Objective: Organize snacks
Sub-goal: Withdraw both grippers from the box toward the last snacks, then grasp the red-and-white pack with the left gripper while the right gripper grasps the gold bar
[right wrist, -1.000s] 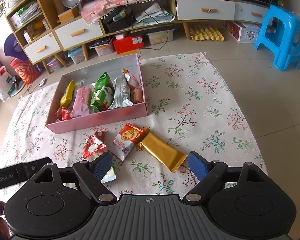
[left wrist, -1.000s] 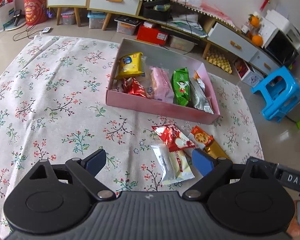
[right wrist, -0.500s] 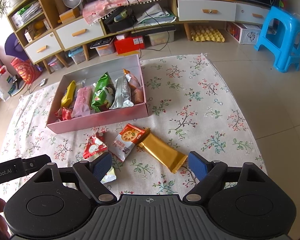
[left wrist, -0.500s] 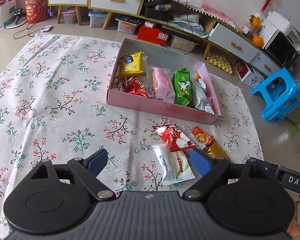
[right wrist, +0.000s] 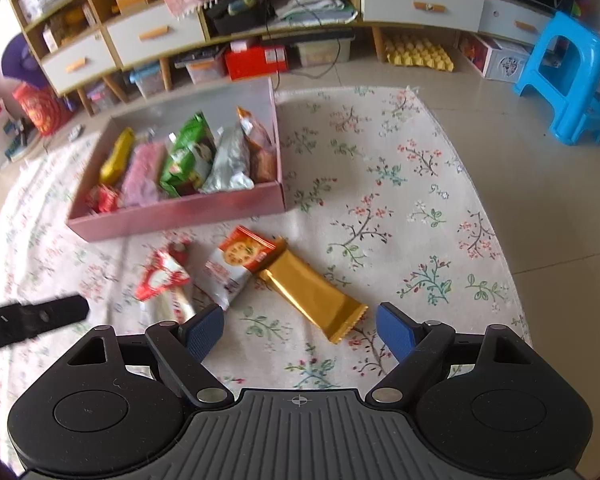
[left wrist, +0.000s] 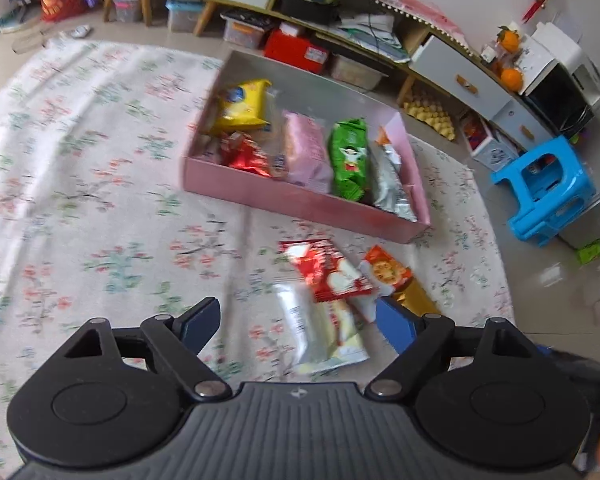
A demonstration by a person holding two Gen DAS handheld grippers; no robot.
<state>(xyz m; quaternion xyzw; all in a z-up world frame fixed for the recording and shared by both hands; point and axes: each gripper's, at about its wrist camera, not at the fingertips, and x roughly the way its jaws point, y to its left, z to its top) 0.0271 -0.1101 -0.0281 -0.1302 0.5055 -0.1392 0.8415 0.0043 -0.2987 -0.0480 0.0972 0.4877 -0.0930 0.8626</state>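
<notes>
A pink box [left wrist: 300,204] on the floral cloth holds yellow, red, pink, green and silver snack packs. In front of it lie a red-and-white packet [left wrist: 328,272], a white packet [left wrist: 320,328], an orange biscuit packet [left wrist: 384,272] and a gold bar [left wrist: 414,300]. My left gripper [left wrist: 298,322] hovers over the white packet, which sits between the closing jaws; the pads do not touch it. My right gripper [right wrist: 300,326] stands open just short of the gold bar [right wrist: 312,292], beside the orange packet [right wrist: 240,264] and the pink box [right wrist: 180,216].
The floral cloth [left wrist: 80,184] stretches wide to the left of the box. A blue stool [right wrist: 568,76] stands on the tiled floor at the right. Low cabinets with drawers [right wrist: 420,4] line the back. A black bar of the other tool [right wrist: 32,320] juts in at left.
The left jaws have narrowed a little over the white packet, and that view now blurs. The right gripper has sunk slightly toward the gold bar, still as wide open.
</notes>
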